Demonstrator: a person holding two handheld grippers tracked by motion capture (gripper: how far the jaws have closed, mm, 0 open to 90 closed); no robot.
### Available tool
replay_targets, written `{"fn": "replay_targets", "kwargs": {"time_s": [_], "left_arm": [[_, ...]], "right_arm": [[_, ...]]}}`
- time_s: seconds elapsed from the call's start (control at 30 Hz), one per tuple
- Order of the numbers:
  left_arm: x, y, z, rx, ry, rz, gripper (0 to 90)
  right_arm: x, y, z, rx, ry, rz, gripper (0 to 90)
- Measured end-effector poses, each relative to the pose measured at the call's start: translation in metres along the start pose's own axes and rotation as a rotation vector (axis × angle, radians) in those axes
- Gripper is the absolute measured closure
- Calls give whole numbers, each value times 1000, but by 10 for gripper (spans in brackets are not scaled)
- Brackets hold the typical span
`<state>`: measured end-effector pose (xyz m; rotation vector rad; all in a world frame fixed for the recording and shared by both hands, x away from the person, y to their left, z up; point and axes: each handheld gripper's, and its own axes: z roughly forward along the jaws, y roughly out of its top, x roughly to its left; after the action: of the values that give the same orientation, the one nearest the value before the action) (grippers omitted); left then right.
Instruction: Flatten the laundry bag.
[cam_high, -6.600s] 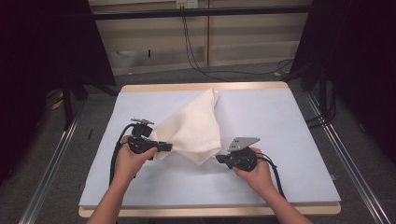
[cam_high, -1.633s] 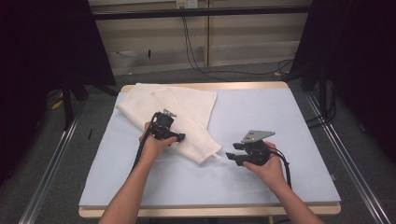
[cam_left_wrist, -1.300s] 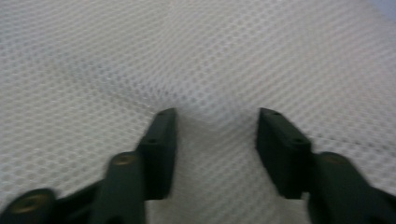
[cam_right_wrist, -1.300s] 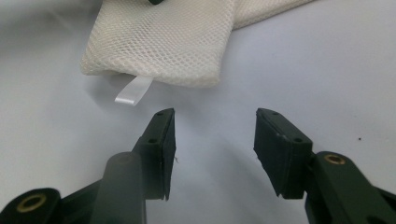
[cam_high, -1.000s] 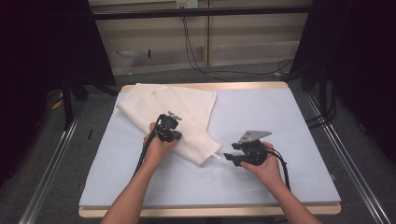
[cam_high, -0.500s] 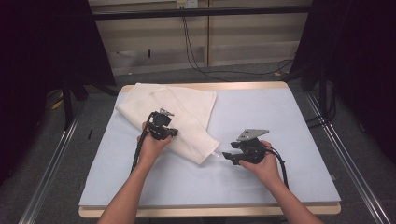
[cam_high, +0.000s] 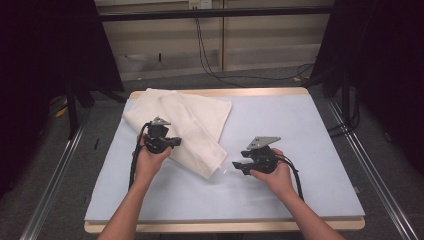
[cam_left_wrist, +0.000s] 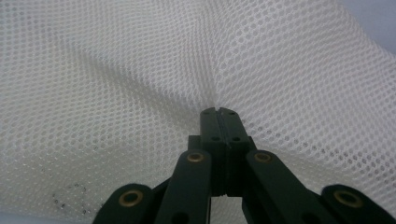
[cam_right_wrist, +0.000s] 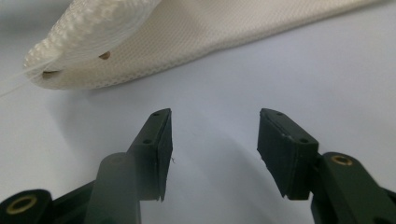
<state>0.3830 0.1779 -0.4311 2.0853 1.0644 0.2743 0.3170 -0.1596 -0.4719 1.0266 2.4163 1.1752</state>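
Your left gripper (cam_high: 175, 142) has its jaws pressed together on a pinch of the white mesh cloth (cam_high: 192, 125); in the left gripper view the netting (cam_left_wrist: 140, 70) puckers into creases that run straight to the closed tips (cam_left_wrist: 218, 112). Your right gripper (cam_high: 239, 165) stands with its jaws parted and nothing between them; its pads (cam_right_wrist: 161, 140) hover over bare mat just short of the cloth's near corner (cam_right_wrist: 60, 51), where a thick stitched hem folds over.

The cloth lies folded on the far left part of the pale blue mat (cam_high: 300, 130), one long flap running down toward the middle and ending just beside your right gripper.

You look to be partway through folding or re-laying this cloth, with the left side gripped and the right corner not yet taken. The next move likely calls for you to bring the right gripper forward and a little toward the hem, set one jaw under the folded edge, and close on all the layers there. Keep the left pinch firm so the mesh does not slide.
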Motion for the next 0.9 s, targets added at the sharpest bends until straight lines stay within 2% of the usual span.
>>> {"fn": "replay_targets", "kwargs": {"time_s": [0.1, 0.17, 0.23, 0.27, 0.33, 0.43, 0.53, 0.6, 0.67, 0.7, 0.73, 0.77, 0.8, 0.9], "left_arm": [[4, -8, -6, -21, -8, -12, 900], [6, -12, -9, -29, -12, -13, 900], [8, -15, -10, -41, -21, -32, 900], [9, -17, -11, -42, -26, -27, 900], [9, -18, -11, -52, -28, -41, 900], [9, -18, -10, -45, -29, -31, 900], [10, -18, -11, -48, -29, -33, 900], [11, -18, -13, -36, -30, -24, 900], [11, -19, -14, -52, -24, -43, 900], [13, -19, -16, -40, -23, -29, 900], [12, -20, -16, -60, -20, -55, 900], [14, -20, -18, -47, -19, -37, 900], [14, -20, -19, -54, -20, -45, 900], [14, -21, -22, -53, -17, -43, 900]], "right_arm": [[4, 7, 6, -40, 22, -47, 471], [6, 13, 11, -68, 44, -41, 470], [10, 20, 18, -66, 55, -39, 440], [12, 23, 22, -66, 63, -43, 438], [17, 30, 31, -64, 74, -55, 449], [26, 36, 45, -63, 105, -71, 450], [36, 39, 55, -65, 151, -64, 451], [40, 41, 61, -59, 158, -76, 435], [43, 42, 66, -41, 163, -77, 428], [44, 42, 69, -33, 174, -71, 445], [45, 42, 72, -21, 183, -72, 451], [46, 43, 74, -7, 181, -89, 451], [48, 42, 77, 14, 178, -105, 451], [48, 41, 81, 33, 169, -102, 490]]}}
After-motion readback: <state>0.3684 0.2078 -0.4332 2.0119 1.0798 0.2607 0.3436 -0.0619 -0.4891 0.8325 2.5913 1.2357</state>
